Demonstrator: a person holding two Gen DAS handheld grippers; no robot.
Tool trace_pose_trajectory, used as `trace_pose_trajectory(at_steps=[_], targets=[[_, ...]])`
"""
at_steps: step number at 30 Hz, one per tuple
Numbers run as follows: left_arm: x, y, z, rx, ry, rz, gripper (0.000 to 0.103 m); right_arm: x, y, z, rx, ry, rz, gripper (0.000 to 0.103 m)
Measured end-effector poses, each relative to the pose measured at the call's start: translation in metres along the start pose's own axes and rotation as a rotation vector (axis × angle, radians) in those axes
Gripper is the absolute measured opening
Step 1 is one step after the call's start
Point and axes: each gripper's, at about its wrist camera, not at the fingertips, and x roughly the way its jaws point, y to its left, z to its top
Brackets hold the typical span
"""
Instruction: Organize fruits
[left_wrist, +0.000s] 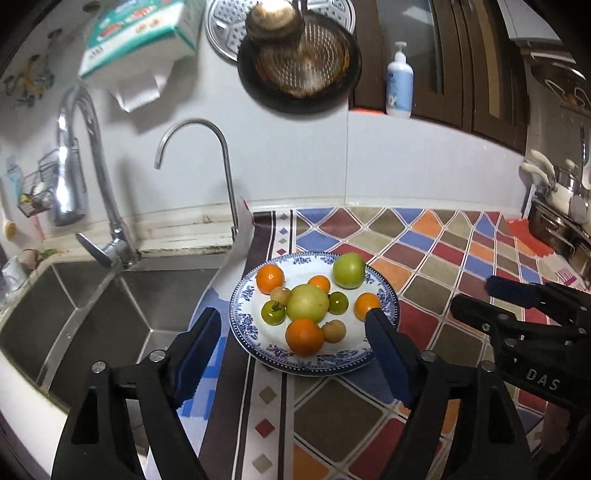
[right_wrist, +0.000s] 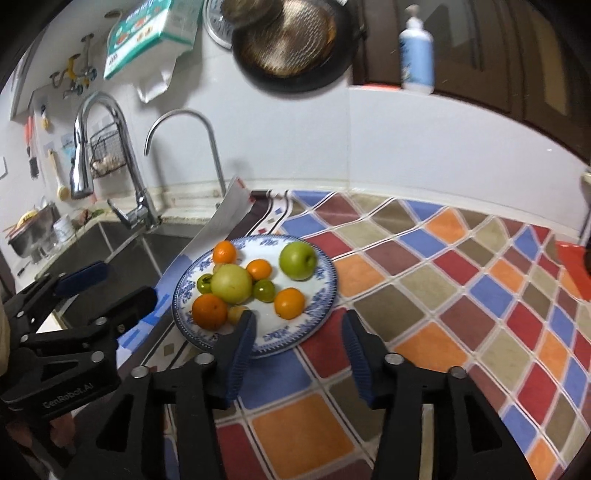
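All the fruit lies mixed on the blue-patterned plate (left_wrist: 388, 295) just ahead of both tongs. The left gripper (left_wrist: 295, 347) and right gripper (right_wrist: 299, 347) stand apart, holding nothing. Gathered already or awaiting sorting, I cannot tell.

We carry two matching black plastic grippers: the left gripper (left_wrist: 293, 334) and right gripper (right_wrist: 299, 338) each have two angular fingers lined with ribbed blue pads (right_wrist: 242, 356). Silver screws (left_wrist: 157, 356) mark the pivots. White lettering reads "DAS" (left_wrist: 542, 380) and "GenRobot.AI" (right_wrist: 68, 394).
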Motion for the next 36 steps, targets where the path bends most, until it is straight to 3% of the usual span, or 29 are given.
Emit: trace_pose_trajectory(at_steps=[4, 10, 22, 36], targets=[[-0.025, -0.007, -0.004, -0.015, -0.033, 0.008, 0.087, -0.025, -0.004, -0.007, 0.016, -0.036, -0.044, 0.068], [-0.058, -0.022, -0.013, -0.01, -0.064, 0.014, 0.092, -0.064, -0.01, -0.022, 0.015, -0.076, -0.079, 0.078], [-0.122, -0.046, -0.032, 0.002, -0.118, 0.034, 0.102, -0.132, -0.022, -0.052, 0.026, -0.125, -0.11, 0.082], [-0.17, -0.061, -0.052, 0.007, -0.144, 0.026, 0.103, -0.184, -0.023, -0.078, 0.021, -0.166, -0.121, 0.084]])
